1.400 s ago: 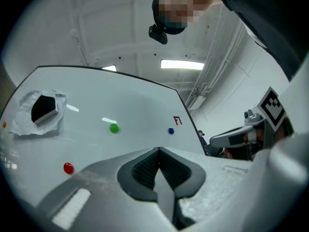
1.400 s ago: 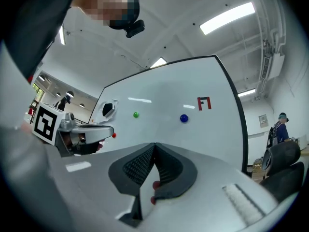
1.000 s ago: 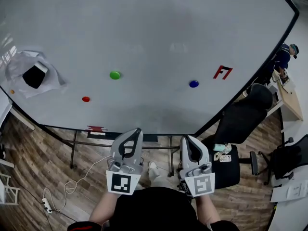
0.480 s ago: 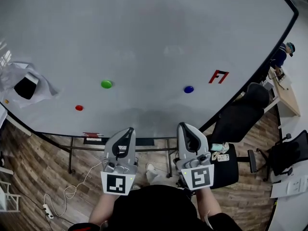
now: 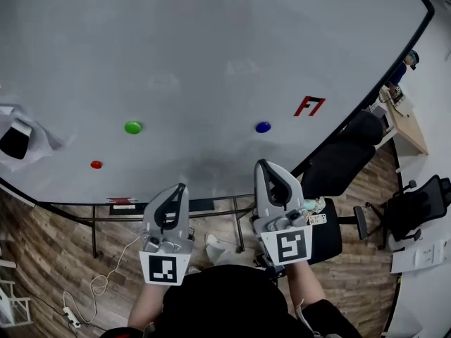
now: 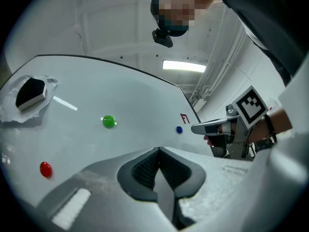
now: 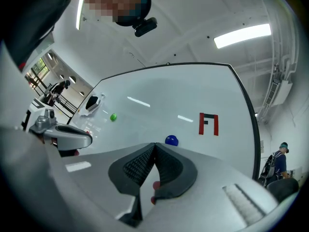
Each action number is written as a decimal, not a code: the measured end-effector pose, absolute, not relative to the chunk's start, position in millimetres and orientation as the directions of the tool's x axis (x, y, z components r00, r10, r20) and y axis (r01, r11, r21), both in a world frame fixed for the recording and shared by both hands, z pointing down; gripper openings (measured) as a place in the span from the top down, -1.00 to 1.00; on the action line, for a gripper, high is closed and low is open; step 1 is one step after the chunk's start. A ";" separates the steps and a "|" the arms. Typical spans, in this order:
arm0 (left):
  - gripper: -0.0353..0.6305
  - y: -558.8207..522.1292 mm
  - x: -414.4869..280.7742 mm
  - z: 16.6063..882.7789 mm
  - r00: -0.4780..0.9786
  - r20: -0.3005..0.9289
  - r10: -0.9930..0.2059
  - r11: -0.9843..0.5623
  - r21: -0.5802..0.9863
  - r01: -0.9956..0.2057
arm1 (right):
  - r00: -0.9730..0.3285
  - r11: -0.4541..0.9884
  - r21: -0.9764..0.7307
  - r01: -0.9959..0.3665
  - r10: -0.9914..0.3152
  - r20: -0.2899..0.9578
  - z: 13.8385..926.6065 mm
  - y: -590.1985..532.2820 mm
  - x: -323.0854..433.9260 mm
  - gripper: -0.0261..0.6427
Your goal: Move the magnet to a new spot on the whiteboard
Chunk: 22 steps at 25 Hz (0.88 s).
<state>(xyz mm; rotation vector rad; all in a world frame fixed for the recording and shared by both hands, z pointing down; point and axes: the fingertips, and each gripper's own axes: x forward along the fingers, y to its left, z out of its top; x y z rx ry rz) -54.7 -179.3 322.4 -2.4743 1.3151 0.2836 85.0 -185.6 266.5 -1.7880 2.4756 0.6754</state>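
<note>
Three round magnets sit on the whiteboard (image 5: pixel 211 41): a green magnet (image 5: pixel 132 127), a blue magnet (image 5: pixel 263 127) and a small red magnet (image 5: pixel 96 165). My right gripper (image 5: pixel 263 164) is shut and empty, its tip just below the blue magnet and apart from it. In the right gripper view the blue magnet (image 7: pixel 171 140) shows right above the closed right gripper (image 7: pixel 155 145). My left gripper (image 5: pixel 181 187) is shut too, in front of the board's lower edge. From the left gripper (image 6: pixel 158 150) the green magnet (image 6: pixel 108 122) lies ahead to the left.
A red F-shaped mark (image 5: pixel 309 105) is on the board right of the blue magnet. A black eraser (image 5: pixel 14 139) on crumpled white wrap sticks at the far left. Black office chairs (image 5: pixel 338 167) and a desk stand to the right; a cable (image 5: pixel 106 280) lies on the wooden floor.
My right gripper has risen toward the board and now sits much closer under the blue magnet. The left gripper has shifted only a little. Both stay shut.
</note>
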 end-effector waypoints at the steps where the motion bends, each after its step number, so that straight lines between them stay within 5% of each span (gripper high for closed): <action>1: 0.89 -180.1 -53.0 322.2 0.558 -0.326 -0.763 -0.526 -0.187 -0.829 | -0.343 0.249 0.340 -0.907 -0.905 -0.253 265.9 -188.0 86.2 0.91; 22: 0.89 -192.5 -43.1 335.4 0.555 -0.297 -0.777 -0.530 -0.169 -0.831 | -0.265 0.133 0.373 -0.918 -0.906 -0.329 229.2 -219.9 111.6 0.90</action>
